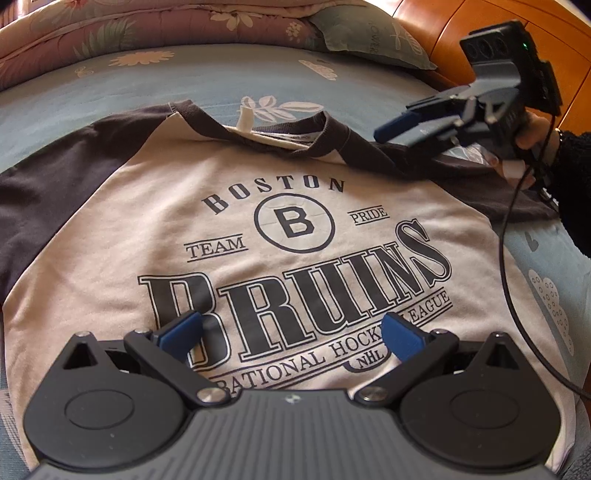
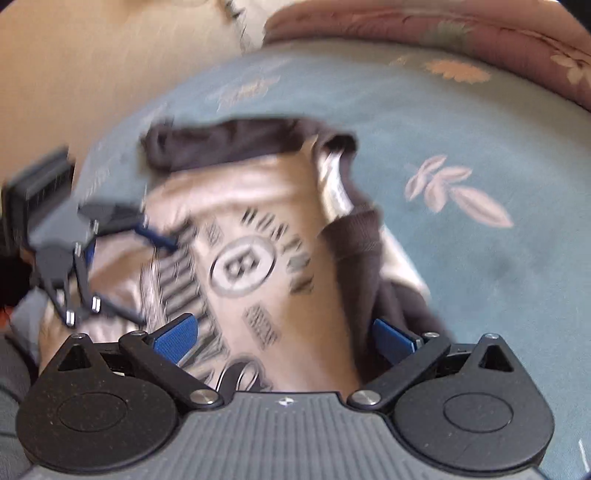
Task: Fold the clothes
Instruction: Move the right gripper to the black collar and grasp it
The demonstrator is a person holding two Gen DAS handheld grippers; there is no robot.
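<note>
A beige shirt [image 1: 122,236] with dark sleeves and a "Boston Bruins" print lies face up and spread out on the bed. My left gripper [image 1: 291,328] hovers open over the lower part of the print, with nothing between its fingers. A hand holds my right gripper [image 1: 399,129] above the shirt's right shoulder, near the dark collar [image 1: 332,129]. The blurred right wrist view has the right gripper [image 2: 284,332] wide open over the shirt [image 2: 258,192], with the dark sleeve [image 2: 399,302] bunched beside its right finger. The left gripper [image 2: 147,275] appears there at the left, open.
The shirt rests on a blue flowered bedsheet [image 1: 207,81]. A folded pink quilt [image 1: 110,33] and a grey-green pillow [image 1: 369,40] lie at the far end. An orange wooden headboard [image 1: 480,22] stands at the right. A black cable [image 1: 506,258] hangs from the right gripper.
</note>
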